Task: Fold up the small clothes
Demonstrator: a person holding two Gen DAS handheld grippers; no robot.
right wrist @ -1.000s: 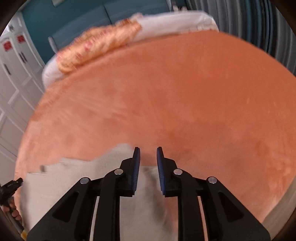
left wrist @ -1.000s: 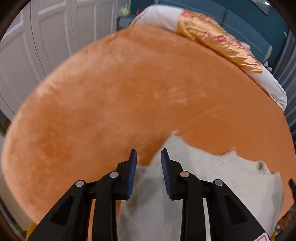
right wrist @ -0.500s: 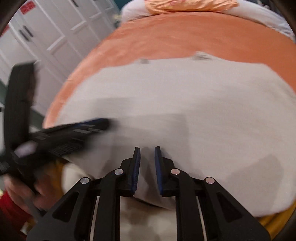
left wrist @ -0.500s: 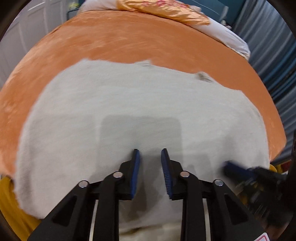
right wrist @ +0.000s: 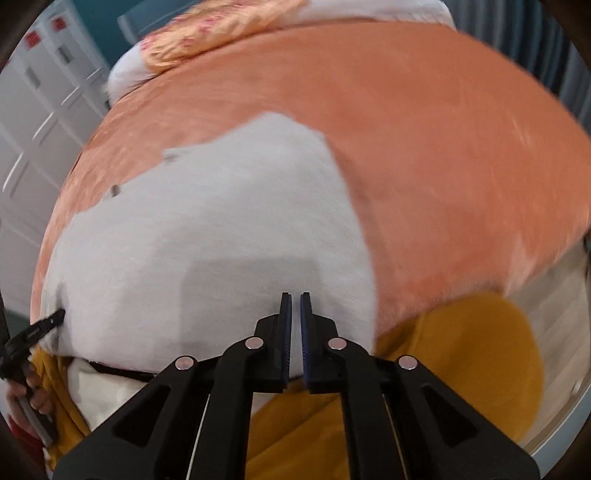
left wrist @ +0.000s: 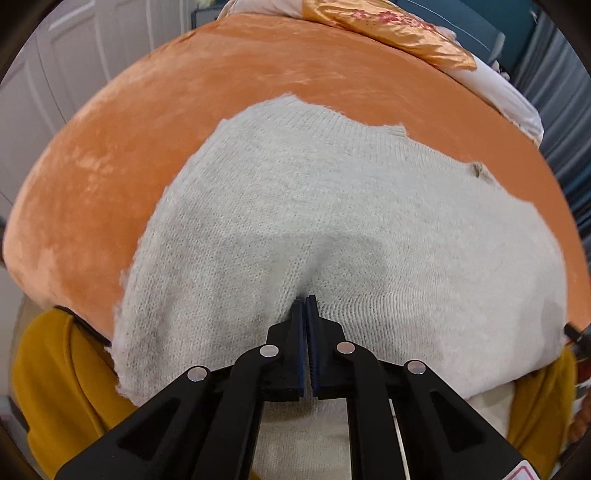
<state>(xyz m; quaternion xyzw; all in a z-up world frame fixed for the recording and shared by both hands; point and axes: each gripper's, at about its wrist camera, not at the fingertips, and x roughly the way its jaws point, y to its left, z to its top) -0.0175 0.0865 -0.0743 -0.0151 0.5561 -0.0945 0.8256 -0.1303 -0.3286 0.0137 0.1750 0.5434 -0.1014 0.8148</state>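
A pale grey knitted garment (left wrist: 332, 206) lies spread on the orange bed cover (left wrist: 147, 129), its near part hanging over the bed's front edge. My left gripper (left wrist: 305, 301) is shut on a pinch of the knit near its near edge; the fabric puckers at the tips. In the right wrist view the same garment (right wrist: 221, 221) is blurred. My right gripper (right wrist: 294, 297) has its jaws almost together over the garment's near right edge; I cannot tell whether cloth is between them. The left gripper's tip (right wrist: 40, 325) shows at the garment's left edge.
A mustard yellow cloth (right wrist: 443, 369) and something cream-white (left wrist: 303, 435) lie below the bed's front edge. Pillows with a gold satin cover (left wrist: 399, 33) lie at the head of the bed. White wardrobe doors (right wrist: 33, 110) stand at the left. Blue-grey curtains (left wrist: 561, 92) hang at the right.
Both grippers have closed from part open to nearly together. The left one now pinches the knit. The views have pulled back, so the garment fills less of each frame.
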